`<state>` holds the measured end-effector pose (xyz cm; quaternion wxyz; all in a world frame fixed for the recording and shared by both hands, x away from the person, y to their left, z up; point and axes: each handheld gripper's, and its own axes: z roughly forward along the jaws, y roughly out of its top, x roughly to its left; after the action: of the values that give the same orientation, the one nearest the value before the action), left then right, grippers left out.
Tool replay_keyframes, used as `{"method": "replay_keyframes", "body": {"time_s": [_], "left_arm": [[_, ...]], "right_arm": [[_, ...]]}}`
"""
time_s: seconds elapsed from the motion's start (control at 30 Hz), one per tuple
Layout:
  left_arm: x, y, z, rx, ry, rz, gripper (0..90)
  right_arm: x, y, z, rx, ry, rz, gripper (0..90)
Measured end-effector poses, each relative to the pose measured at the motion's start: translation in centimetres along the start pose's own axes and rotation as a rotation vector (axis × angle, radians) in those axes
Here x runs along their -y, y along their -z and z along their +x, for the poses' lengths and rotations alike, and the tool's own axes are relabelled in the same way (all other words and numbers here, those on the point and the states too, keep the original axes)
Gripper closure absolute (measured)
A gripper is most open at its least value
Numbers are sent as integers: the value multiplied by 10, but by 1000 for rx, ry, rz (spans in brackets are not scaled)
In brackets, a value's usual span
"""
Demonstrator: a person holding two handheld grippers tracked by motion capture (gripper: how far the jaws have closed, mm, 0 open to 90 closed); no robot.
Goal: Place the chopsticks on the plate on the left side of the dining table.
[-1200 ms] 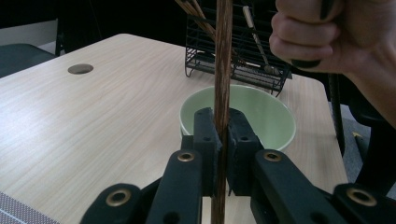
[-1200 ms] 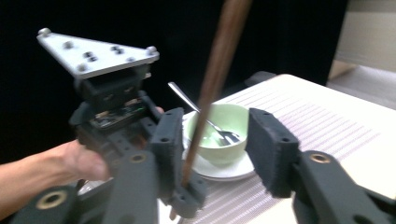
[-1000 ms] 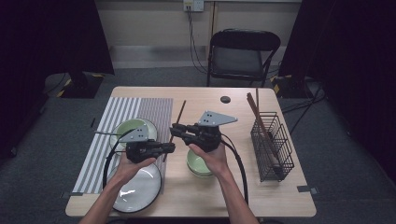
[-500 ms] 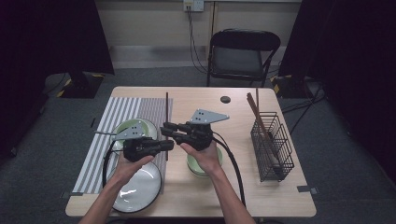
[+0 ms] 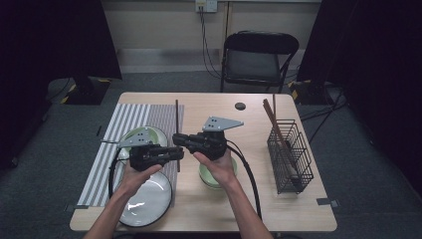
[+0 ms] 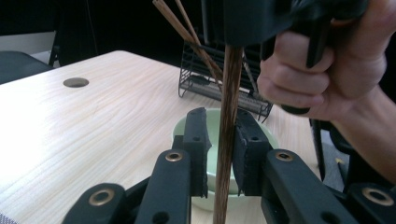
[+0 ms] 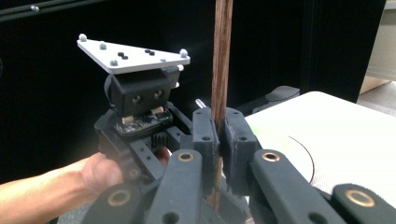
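A dark wooden chopstick (image 5: 176, 117) hangs above the table's middle, pointing away from the person. My two grippers meet on it tip to tip. My right gripper (image 5: 178, 140) comes from the right, and its jaws have just been closing. In the right gripper view its pads squeeze the chopstick (image 7: 222, 56) at my right gripper (image 7: 218, 135). My left gripper (image 5: 175, 153) comes from the left, and its jaws have just been opening. In the left gripper view the chopstick (image 6: 229, 116) stands between the pads of my left gripper (image 6: 219, 144), with a gap at the left pad.
A green bowl (image 5: 216, 175) sits under the right hand. A green plate (image 5: 149, 133) and a shiny round dish (image 5: 149, 199) lie on a striped mat (image 5: 124, 124). A wire basket (image 5: 291, 154) holding more chopsticks (image 5: 271, 117) stands at the right. A folding chair (image 5: 259, 59) is behind the table.
The chopstick swung from a tilt to straight fore-and-aft, and more of its length shows. Both hands drifted slightly left. The left jaws parted a little around the stick.
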<state>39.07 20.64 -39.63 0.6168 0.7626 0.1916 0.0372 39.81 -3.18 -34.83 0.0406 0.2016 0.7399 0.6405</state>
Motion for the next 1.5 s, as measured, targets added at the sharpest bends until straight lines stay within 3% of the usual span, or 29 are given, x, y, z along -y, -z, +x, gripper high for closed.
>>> {"method": "replay_keyframes", "body": {"time_s": [0.1,0.2,0.37,0.6,0.73,0.9,1.23,1.5], "left_arm": [[0,-1,-2,3,-11,-1,839],[-1,-2,-3,3,-17,5,845],[1,-5,-3,3,-14,20,846],[0,-3,-3,8,-18,23,846],[1,-2,-2,5,-3,9,842],[-1,3,-1,-12,-14,3,841],[-2,6,-1,-10,4,-13,841],[-3,9,-1,-27,-12,-13,841]], "right_arm": [[-1,-1,2,10,12,2,853],[-1,0,0,3,11,7,845],[-4,4,1,19,29,-5,643],[-8,8,-5,84,35,-15,547],[-7,10,-8,116,33,-10,542],[-4,15,-16,122,-1,-23,512],[-2,19,-20,141,-12,-27,455],[0,21,-23,160,-13,-26,416]]}}
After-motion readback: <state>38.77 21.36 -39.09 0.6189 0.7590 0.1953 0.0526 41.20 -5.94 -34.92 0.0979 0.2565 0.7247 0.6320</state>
